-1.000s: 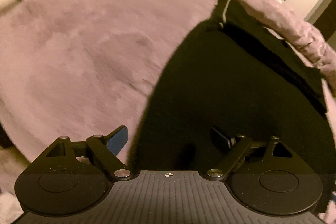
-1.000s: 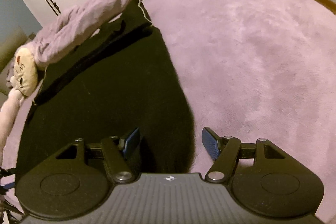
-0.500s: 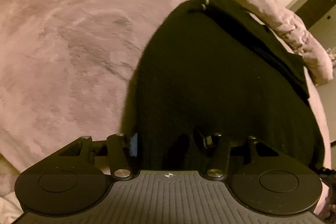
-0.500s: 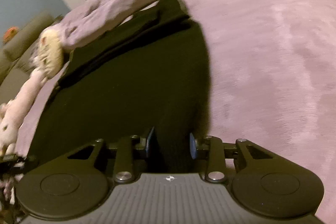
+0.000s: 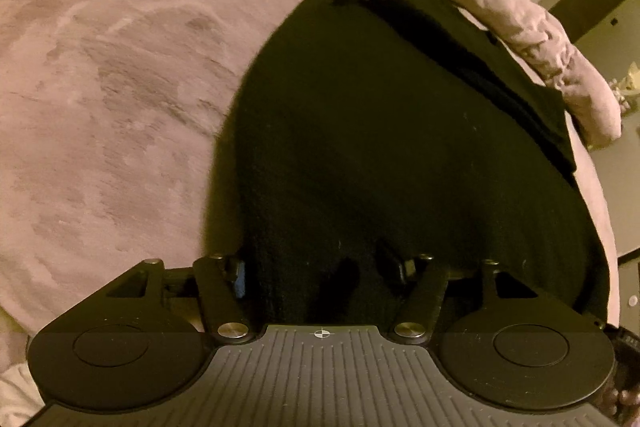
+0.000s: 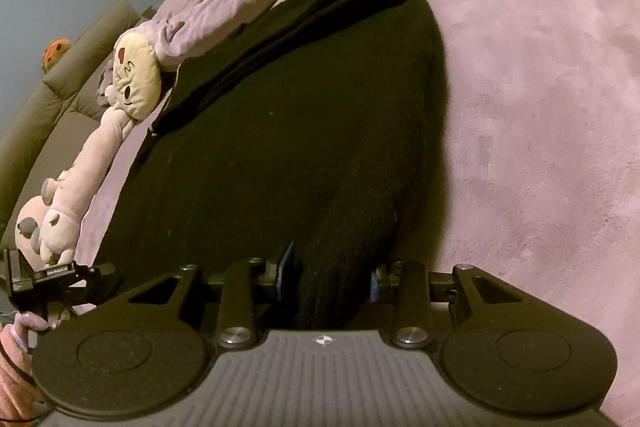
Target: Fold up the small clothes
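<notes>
Both grippers have tipped down and closed in on the near hem of the black knit garment (image 5: pixel 380 131). In the left gripper (image 5: pixel 316 269) the jaws have just opened a little; cloth sits between them, half open. The right gripper (image 6: pixel 332 275) pinches a ridge of cloth. From the jaws, the garment runs long toward 12 o'clock across the pink blanket (image 6: pixel 540 87), so the hem must go that way.

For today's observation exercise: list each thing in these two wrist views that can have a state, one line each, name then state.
Black garment: spread on the blanket, near edge bunched and lifted.
Left tool: closed on the garment's near edge.
Right tool: closed on a bunched fold.
Pink blanket: lying flat.
Plush toy: lying beside the garment.
</notes>
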